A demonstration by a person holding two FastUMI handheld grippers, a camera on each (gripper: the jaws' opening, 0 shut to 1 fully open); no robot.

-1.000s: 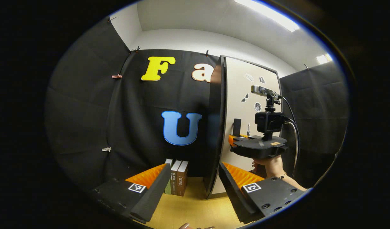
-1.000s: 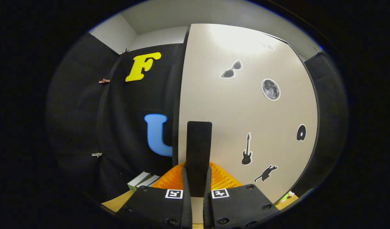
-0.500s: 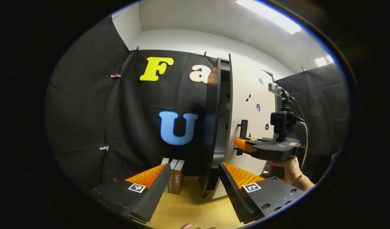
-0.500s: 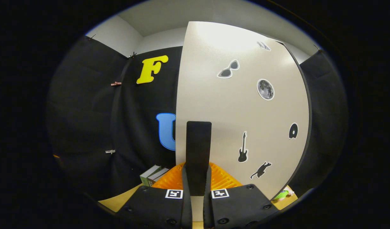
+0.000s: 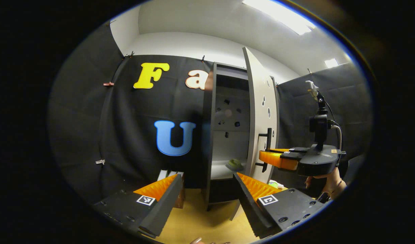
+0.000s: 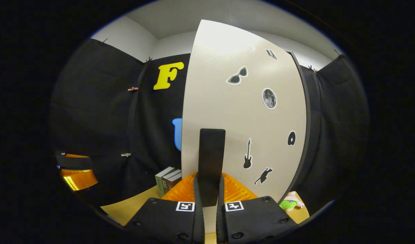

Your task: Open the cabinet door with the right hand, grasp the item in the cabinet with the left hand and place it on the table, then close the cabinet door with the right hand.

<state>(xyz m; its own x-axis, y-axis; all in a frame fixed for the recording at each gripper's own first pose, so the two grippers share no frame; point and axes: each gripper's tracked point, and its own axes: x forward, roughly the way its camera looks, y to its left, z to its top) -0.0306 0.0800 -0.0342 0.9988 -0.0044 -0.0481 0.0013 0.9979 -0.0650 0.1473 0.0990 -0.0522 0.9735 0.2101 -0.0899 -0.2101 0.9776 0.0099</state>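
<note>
Cabinet stands ahead of the left gripper's fingers, tall, interior exposed. Cabinet door is swung wide; in the right gripper view it rises straight up from between that gripper's fingers, stickers on its face. Counter lies under and beyond the left fingers. Books stand just past the left gripper's left finger, against the booth wall.

Right gripper: fingers clenched on the door handle, the dark bar pinched between both pads. In the left gripper view that gripper sits off past the left gripper's right finger, on the handle, a hand under it.

Left gripper: fingers released, wide apart, nothing between them, aimed at the cabinet opening.

The item, small and greenish, sits on the lower shelf inside the cabinet, ahead of and slightly above the left gripper's right fingertip, well apart from it. Exactly what it is, cannot tell. A small green-and-pink toy lies on the counter beyond the right gripper's right finger, near the door's foot.

Step in hand: door-opening, looks about done. Next move, judged: right holds the door, left reaches forward into the shelf, fingers straddle the item, then close. Door edge is close to the reach path; watch for a clip.
</note>
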